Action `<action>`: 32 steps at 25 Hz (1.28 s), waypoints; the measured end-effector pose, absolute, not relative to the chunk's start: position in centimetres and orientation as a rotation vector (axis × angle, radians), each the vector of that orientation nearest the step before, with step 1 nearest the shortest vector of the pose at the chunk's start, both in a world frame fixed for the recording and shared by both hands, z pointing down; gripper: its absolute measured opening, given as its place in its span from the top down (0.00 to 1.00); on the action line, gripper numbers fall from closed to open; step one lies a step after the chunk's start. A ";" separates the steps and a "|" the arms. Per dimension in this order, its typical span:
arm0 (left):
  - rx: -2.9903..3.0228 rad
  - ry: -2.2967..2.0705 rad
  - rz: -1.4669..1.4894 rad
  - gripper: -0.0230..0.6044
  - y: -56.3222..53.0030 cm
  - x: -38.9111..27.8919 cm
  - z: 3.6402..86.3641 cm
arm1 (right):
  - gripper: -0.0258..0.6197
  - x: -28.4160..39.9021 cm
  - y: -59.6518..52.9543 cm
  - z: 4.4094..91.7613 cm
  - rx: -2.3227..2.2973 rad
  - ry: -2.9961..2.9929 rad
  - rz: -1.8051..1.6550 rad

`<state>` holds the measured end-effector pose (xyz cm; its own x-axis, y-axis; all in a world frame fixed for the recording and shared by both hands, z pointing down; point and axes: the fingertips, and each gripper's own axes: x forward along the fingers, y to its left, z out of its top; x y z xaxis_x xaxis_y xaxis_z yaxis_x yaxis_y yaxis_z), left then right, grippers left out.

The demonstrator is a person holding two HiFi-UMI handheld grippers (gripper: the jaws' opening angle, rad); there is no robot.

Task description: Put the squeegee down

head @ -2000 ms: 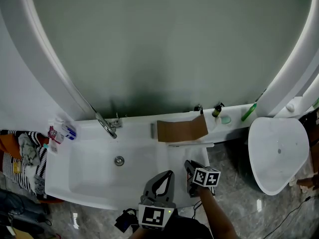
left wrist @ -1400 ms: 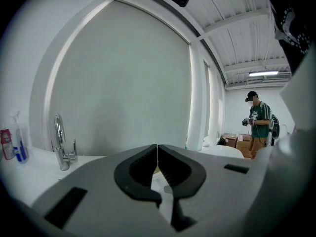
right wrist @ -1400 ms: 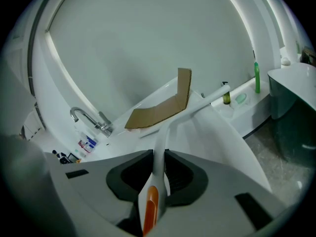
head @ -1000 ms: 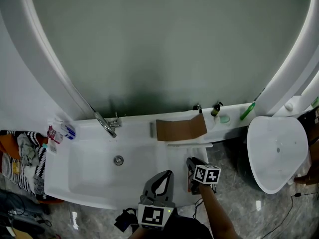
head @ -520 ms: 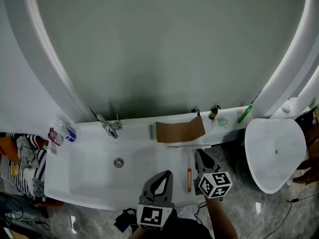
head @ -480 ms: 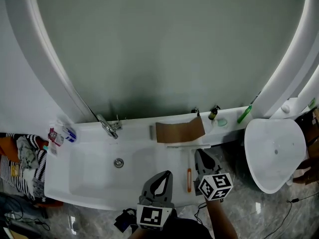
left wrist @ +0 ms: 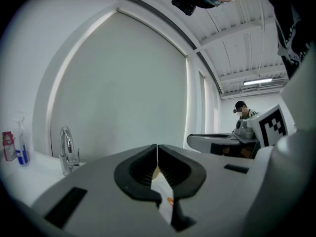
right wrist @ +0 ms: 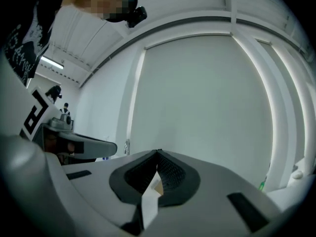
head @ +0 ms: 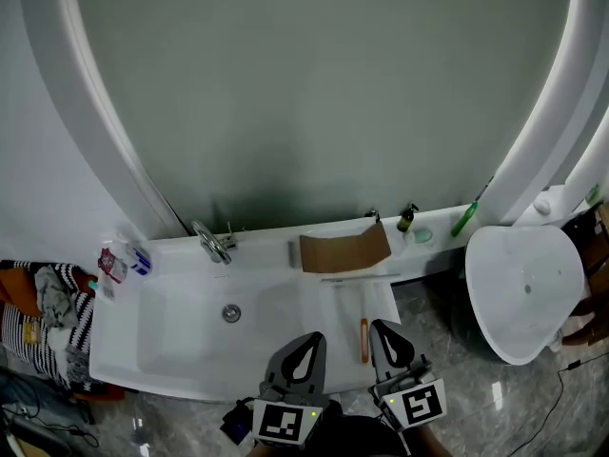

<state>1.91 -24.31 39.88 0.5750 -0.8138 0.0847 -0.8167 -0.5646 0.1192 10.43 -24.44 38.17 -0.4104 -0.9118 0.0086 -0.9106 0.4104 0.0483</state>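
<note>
Head view shows the squeegee (head: 363,340) lying flat on the white counter (head: 385,298), on the strip to the right of the basin (head: 181,336). Its orange handle points toward the near edge. Its thin blade bar lies crosswise at the far end, just in front of the brown cardboard piece (head: 344,250).

The left tongs (head: 306,339) sit near and to the left of the handle. The right tongs (head: 379,327) sit just to its right. Neither touches the squeegee.

Left gripper view shows the left tongs (left wrist: 157,154) with jaws pressed together and nothing between them. Right gripper view shows the right tongs (right wrist: 158,158) likewise shut and empty.

**Task status**
- The squeegee rests on the counter and is free of both tongs, so the set-down appears complete.
- At most, backing both tongs away is left.

**Edges and clearance**
- The strip carrying the squeegee is narrow, with the basin dropping off on its left and the counter edge on its right.
- The handle end lies close to the near edge. It appears fully supported, though the tongs crowd that spot and the view is not conclusive.
- Open room lies toward the near side.
- The white rounded fixture (head: 519,288) stands well apart to the right.
- The faucet (head: 211,246) and the bottles (head: 124,260) are far left, out of the way.
</note>
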 end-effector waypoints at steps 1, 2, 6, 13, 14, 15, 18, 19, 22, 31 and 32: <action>2.655 -1.377 0.060 0.95 -23.9 1.7 40.1 | 0.93 10.3 -23.8 38.6 1.674 -2.603 -0.054; 2.656 -1.375 0.054 0.95 -23.6 1.6 40.2 | 0.93 10.1 -23.2 39.0 1.665 -2.597 -0.044; 2.665 -1.360 0.047 0.95 -22.5 1.0 40.7 | 0.93 9.4 -21.5 40.8 1.661 -2.585 0.036; 2.704 -1.337 0.019 0.95 -20.5 0.9 41.4 | 0.93 6.6 -19.4 42.5 1.615 -2.600 0.151; 2.720 -1.318 0.036 0.95 -20.2 1.1 41.7 | 0.93 6.3 -19.2 42.7 1.612 -2.603 0.173; 2.740 -1.301 0.050 0.95 -19.9 1.3 41.9 | 0.93 6.1 -19.1 42.9 1.613 -2.607 0.194; 2.774 -1.277 0.045 0.95 -19.3 1.8 42.5 | 0.93 5.6 -18.7 43.6 1.606 -2.622 0.228; 2.768 -1.276 0.028 0.95 -19.1 1.8 42.8 | 0.93 5.4 -18.5 43.8 1.601 -2.624 0.222; 2.721 -1.293 -0.028 0.95 -18.8 1.4 43.1 | 0.93 5.2 -17.9 44.1 1.598 -2.625 0.201; 2.739 -1.263 -0.004 0.95 -18.2 2.2 43.2 | 0.93 6.1 -17.4 44.1 1.619 -2.618 0.243; 2.743 -1.260 -0.006 0.95 -18.3 2.3 43.1 | 0.93 6.2 -17.5 44.1 1.620 -2.617 0.248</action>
